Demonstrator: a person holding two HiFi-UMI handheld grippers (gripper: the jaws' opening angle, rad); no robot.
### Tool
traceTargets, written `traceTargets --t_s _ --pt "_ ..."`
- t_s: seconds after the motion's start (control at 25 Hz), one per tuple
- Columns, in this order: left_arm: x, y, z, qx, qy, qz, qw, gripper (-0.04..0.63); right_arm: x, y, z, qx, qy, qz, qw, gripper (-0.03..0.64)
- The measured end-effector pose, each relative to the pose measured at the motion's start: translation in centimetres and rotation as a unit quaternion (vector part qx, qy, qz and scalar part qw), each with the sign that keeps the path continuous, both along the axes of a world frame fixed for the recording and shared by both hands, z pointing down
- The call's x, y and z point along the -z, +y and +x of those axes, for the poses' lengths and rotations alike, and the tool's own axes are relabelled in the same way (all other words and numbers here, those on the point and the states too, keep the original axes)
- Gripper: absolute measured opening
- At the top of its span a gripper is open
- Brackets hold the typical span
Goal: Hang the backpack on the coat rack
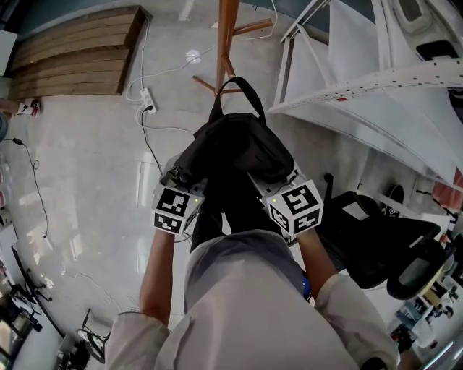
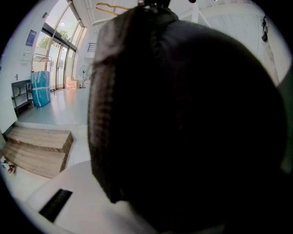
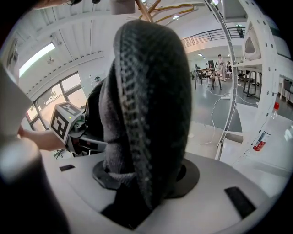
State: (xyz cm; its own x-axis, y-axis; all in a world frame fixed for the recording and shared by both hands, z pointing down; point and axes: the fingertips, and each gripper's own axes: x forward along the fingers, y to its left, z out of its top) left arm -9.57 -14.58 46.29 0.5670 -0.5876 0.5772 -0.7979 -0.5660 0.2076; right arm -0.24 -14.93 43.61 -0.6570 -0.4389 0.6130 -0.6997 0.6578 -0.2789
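A black backpack (image 1: 235,148) hangs in the air between my two grippers, with its carry loop (image 1: 240,85) standing up toward the wooden coat rack pole (image 1: 226,36) just beyond it. My left gripper (image 1: 179,179) clamps the bag's left side and my right gripper (image 1: 283,181) clamps its right side. In the left gripper view the dark backpack (image 2: 183,119) fills nearly everything and hides the jaws. In the right gripper view a thick fold of the backpack (image 3: 146,105) stands pinched in the right gripper (image 3: 139,185). The rack's wooden arms (image 3: 147,8) show above it.
Low wooden steps (image 1: 72,50) lie at the far left, and a power strip with white cables (image 1: 147,101) sits on the glossy floor beside them. A white structure (image 1: 376,87) stands at the right, and a black office chair (image 1: 376,242) is close at my right side.
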Motion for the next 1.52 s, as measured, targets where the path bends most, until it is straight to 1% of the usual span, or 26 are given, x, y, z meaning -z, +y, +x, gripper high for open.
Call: traceTargets --t_s 0.28,0.72,1.52 --pt "-1.9 -1.2 0.2 0.002 -0.004 -0.014 0.9999 0.152 -1.9 -1.3 0.2 0.001 0.001 -0.012 1.000 0.181" --pt "-4.2 -3.3 0.1 0.009 -0.006 -0.022 0.9997 0.144 -4.3 -3.8 0.2 0.006 0.004 -0.024 1.000 0.185" --pt "-9.5 -5.6 -0.2 0.009 -0.020 -0.065 0.9976 0.146 -9.7 -6.6 0.0 0.010 0.007 -0.062 0.998 0.189"
